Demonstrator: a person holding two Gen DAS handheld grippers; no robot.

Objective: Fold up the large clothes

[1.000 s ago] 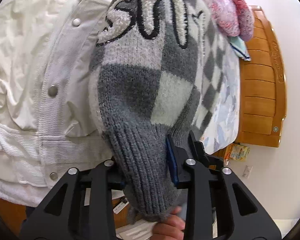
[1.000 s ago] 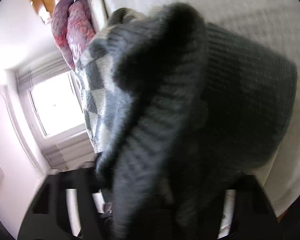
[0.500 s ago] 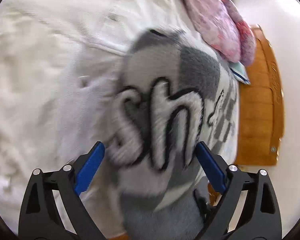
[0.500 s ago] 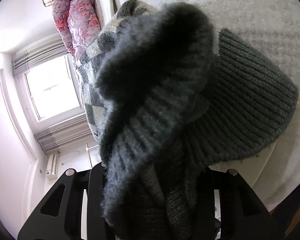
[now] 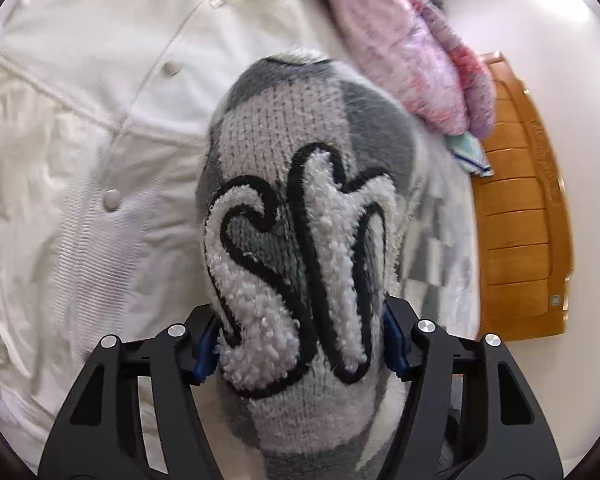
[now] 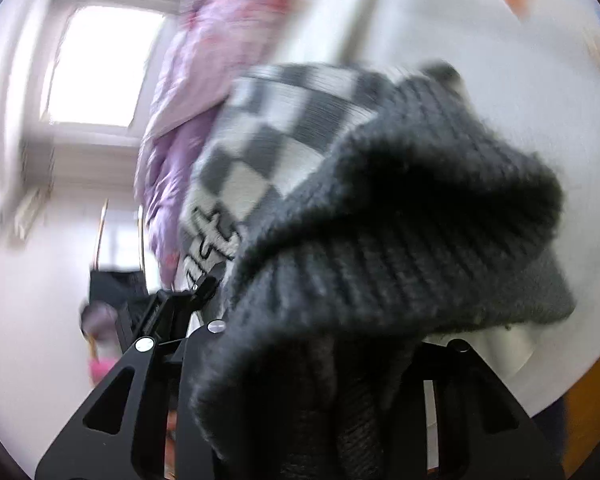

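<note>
A grey and white checkered knit sweater with fluffy white black-edged lettering is bunched up in front of the left wrist camera. My left gripper is shut on the sweater at the lettering, its blue pads pressed into both sides. In the right wrist view the sweater's dark grey ribbed hem drapes over my right gripper, which is shut on that hem; its fingertips are hidden by the knit. The checkered body stretches away toward the left gripper.
A white button-up jacket lies spread on the bed to the left. A pink and purple fluffy garment lies behind. A wooden headboard stands at the right. A bright window is in the right wrist view.
My left gripper let go of the ribbed hem, opened, moved up the sweater and shut on it at the lettering. My right gripper swung with the hem; its view is now blurred.
</note>
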